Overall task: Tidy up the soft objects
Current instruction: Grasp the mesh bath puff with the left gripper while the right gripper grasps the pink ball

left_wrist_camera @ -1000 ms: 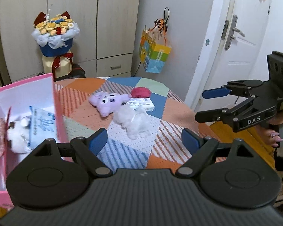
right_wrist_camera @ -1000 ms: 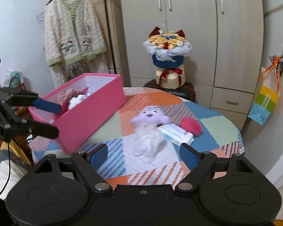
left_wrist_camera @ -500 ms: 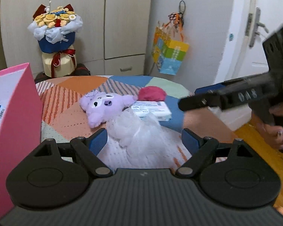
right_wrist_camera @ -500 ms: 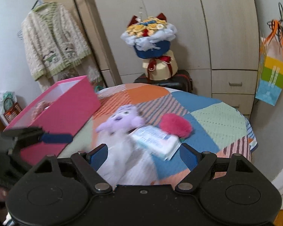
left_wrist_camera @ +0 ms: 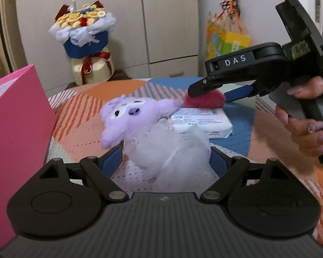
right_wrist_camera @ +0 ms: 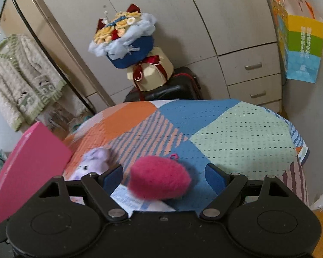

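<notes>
A white mesh puff (left_wrist_camera: 168, 150) lies on the patchwork tablecloth (left_wrist_camera: 79, 124), between the spread fingers of my left gripper (left_wrist_camera: 164, 161), which is open around it. Behind the puff lie a purple plush toy (left_wrist_camera: 127, 118) and a white tissue pack (left_wrist_camera: 202, 120). A red fuzzy ball (right_wrist_camera: 159, 180) sits partly on the tissue pack (right_wrist_camera: 127, 197). My right gripper (right_wrist_camera: 163, 176) is open and straddles the ball with gaps on both sides. From the left wrist, the right gripper (left_wrist_camera: 213, 95) comes in from the right over the red ball (left_wrist_camera: 204, 101), held by a hand. The pink box (left_wrist_camera: 17, 129) stands at the left.
A flower bouquet (right_wrist_camera: 122, 36) on a cream box stands beyond the table in front of the wardrobe (right_wrist_camera: 204, 21). A colourful gift bag (right_wrist_camera: 301, 47) hangs at the right, a cardigan (right_wrist_camera: 21, 81) at the left. The table's far edge (right_wrist_camera: 204, 101) curves round.
Both grippers have come down and forward to the toys. The left now has the white puff between its fingers, and the right has rolled and reached the red ball.
</notes>
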### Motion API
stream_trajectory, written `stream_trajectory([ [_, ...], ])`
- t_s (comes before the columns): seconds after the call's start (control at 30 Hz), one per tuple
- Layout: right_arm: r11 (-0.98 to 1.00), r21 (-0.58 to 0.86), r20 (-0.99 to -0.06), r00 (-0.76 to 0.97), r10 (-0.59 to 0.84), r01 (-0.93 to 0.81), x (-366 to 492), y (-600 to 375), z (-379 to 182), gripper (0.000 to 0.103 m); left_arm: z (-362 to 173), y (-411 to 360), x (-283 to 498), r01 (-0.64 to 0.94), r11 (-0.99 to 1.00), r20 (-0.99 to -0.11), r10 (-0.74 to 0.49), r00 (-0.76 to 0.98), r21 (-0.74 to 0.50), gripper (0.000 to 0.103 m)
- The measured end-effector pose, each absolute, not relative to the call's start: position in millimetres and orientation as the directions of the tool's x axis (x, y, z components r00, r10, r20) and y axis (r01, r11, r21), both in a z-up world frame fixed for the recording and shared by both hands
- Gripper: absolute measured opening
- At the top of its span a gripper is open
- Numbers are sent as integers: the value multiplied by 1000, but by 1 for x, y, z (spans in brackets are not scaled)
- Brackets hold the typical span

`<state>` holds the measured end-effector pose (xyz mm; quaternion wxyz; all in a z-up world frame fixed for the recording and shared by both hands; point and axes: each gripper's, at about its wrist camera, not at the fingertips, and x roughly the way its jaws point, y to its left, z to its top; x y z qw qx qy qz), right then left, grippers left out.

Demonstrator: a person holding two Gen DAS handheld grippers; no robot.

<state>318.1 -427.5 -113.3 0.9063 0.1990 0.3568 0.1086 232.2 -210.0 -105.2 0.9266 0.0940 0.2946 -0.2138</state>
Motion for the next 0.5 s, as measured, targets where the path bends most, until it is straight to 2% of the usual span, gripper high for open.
stream_trajectory([
  [0.03,899,434,-604,721,341,-62,319,-426,-115,86,-106,-209,231,443,896,-581,-341,739,38,85],
  [0.1,909,408,-598,728,335,-83,318,-419,-119,84,-106,-207,229,424,905,-561,-342,754,17,71],
  [0.13,919,385,-597,735,321,-89,317,-416,-120,79,-107,-207,228,416,909,-550,-341,762,13,67],
  [0.17,931,354,-601,741,299,-89,317,-413,-120,63,-108,-207,229,412,911,-551,-340,762,8,61],
  [0.2,941,327,-604,745,282,-91,316,-410,-120,56,-110,-207,230,411,912,-559,-343,755,-5,55],
  [0.3,947,301,-595,753,279,-113,311,-409,-119,50,-113,-208,230,397,917,-568,-340,750,-25,45],
  [0.5,965,240,-578,783,232,-108,295,-406,-113,49,-107,-203,224,389,920,-575,-335,746,-32,41],
])
